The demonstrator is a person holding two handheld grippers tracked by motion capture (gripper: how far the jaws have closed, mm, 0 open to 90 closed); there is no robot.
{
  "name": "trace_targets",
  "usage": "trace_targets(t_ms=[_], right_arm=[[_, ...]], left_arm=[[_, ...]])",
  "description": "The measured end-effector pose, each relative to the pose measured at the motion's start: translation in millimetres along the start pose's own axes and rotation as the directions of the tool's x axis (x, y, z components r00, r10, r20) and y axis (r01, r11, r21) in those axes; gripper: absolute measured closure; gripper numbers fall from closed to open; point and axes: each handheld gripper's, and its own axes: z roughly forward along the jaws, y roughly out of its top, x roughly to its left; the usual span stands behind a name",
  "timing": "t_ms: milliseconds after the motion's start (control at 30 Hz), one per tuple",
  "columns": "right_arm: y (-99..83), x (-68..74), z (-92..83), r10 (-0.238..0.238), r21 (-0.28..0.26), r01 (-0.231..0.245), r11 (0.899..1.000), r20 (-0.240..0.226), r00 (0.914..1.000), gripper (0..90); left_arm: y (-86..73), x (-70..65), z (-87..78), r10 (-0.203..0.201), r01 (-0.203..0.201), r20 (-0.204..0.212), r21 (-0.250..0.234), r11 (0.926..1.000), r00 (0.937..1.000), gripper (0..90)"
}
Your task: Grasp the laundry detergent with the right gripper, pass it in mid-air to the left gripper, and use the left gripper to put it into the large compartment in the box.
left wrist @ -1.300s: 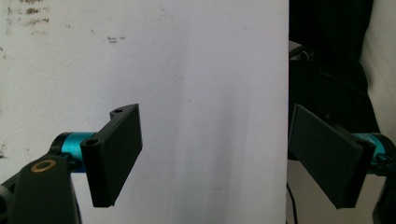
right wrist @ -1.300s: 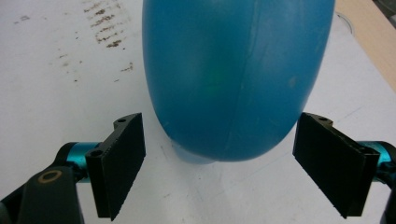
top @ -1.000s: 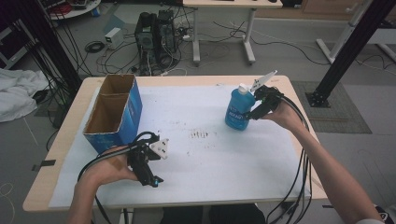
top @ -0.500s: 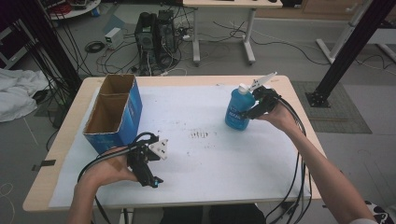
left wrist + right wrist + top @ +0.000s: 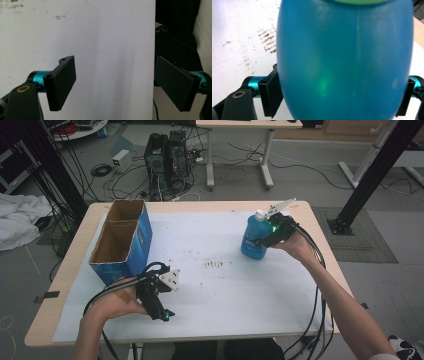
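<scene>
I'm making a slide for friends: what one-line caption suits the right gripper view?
Right gripper with its black jaws on either side of a blue bottle over a white, smudged table cover.

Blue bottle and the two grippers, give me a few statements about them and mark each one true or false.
1. The blue bottle stands upright on the white sheet. True.
2. The right gripper has the bottle between its jaws. True; in the right gripper view both pads sit against its sides.
3. The left gripper holds a cloth. False; its jaws stand open with nothing between them.
4. The bottle is inside the cardboard box. False; it stands on the sheet, well apart from the box.
5. The box is open at the top. True.
</scene>
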Motion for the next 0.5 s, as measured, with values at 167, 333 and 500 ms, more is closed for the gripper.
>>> trace_targets(t_ms=[167, 333, 500], right_arm=[[1.2, 0.7, -0.1, 0.004, -0.005, -0.004, 1.0, 0.006, 1.0, 16.4], [2.0, 1.2, -0.4, 0.006, -0.011, -0.006, 1.0, 0.015, 0.9999, 16.5], [2.0, 0.0, 0.8, 0.012, -0.016, -0.012, 1.0, 0.011, 0.9999, 16.7]], left_arm=[[-0.6, -0.6, -1.7, 0.0, 0.0, -0.004, 0.004, 1.0, 1.0, 17.8], [-1.5, -1.1, -1.8, -0.005, 0.005, -0.005, -0.002, 1.0, 1.0, 17.8], [-1.8, -1.4, -1.3, -0.004, 0.004, -0.004, 0.0, 1.0, 1.0, 17.8]])
